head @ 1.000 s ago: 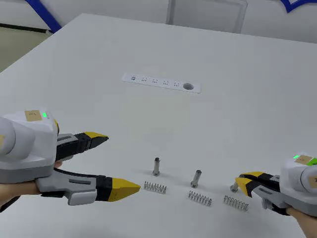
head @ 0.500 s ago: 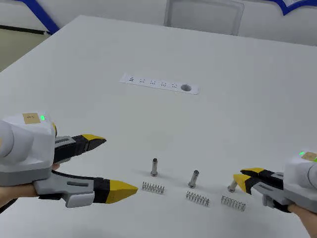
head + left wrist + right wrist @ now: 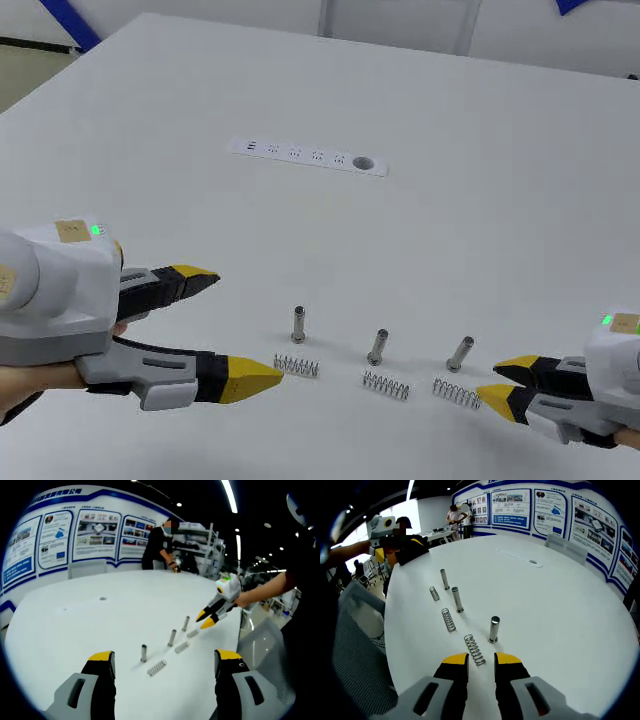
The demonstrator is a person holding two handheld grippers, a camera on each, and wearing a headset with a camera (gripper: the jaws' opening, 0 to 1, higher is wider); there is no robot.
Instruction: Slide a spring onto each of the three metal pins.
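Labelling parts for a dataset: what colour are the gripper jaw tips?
Yellow; best seen on the left gripper in the head view.

A: left gripper status?
B: Left of the middle pin, near it. Jaws spread wide, nothing between them, tips aimed toward the pin. Left hand wraps the grip from below.
A: right gripper?
B: Right of that pin, slightly nearer the person. Jaws nearly together with a narrow gap, nothing gripped. Right hand behind it, arm stretched out.
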